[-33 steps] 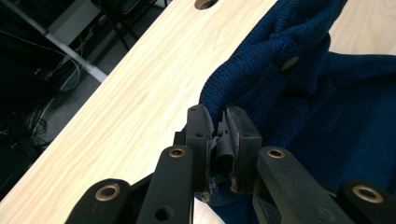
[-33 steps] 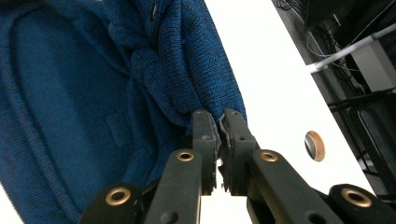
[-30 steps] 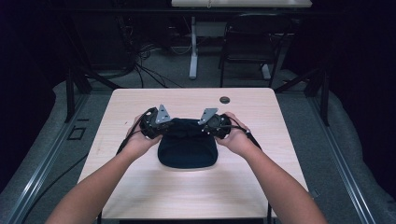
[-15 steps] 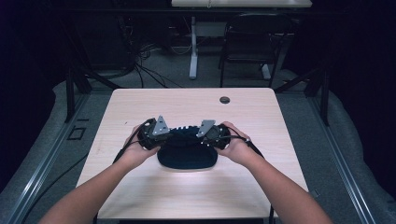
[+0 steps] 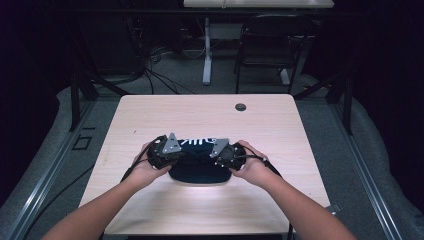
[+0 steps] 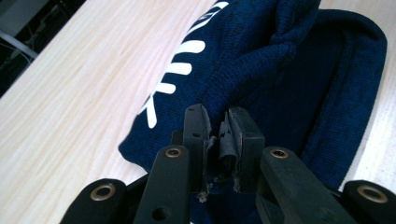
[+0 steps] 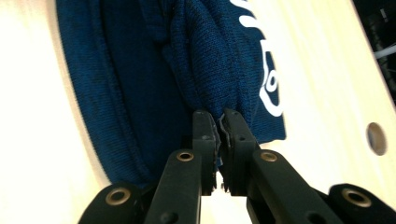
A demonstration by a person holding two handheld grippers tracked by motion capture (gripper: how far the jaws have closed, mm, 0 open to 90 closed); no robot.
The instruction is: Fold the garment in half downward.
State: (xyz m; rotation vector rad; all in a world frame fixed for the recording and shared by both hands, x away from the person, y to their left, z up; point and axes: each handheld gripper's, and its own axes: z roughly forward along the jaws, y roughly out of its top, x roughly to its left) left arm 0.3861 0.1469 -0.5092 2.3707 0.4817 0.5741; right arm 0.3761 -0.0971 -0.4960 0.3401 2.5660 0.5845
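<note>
The table point(image 5: 150, 115) is the largest thing here: a pale wood-grain laminate top with rounded corners, matte and smooth, with a small dark round cable hole point(image 5: 240, 107) near its far edge. On it, toward the near side and well apart from that hole, lies the navy knit beanie point(image 5: 200, 170), a soft ribbed-looking cap with white printed lettering point(image 6: 180, 70) across one face and a thicker rolled or folded band along its curved rim.

The step in hand looks like folding or doubling the beanie over: each end of its upper layer is pinched and lifted off the lower layer, which lies flat on the table. The left hand-held gripper point(image 6: 217, 133) has its two black jaws closed on a bunched fold of the knit at one end of the beanie; the right hand-held gripper point(image 7: 219, 126) is likewise clamped on a ridge of the fabric at the other end. In the high view the two sit at either end of the beanie, the person's hands behind them.

The next move, as I judge it, calls for carrying both pinched ends together, level and at the same pace, so the limp knit lays over without twisting, then letting go only once the layer rests flat. The fabric is stretchy and could slip from the narrow jaw pads.
</note>
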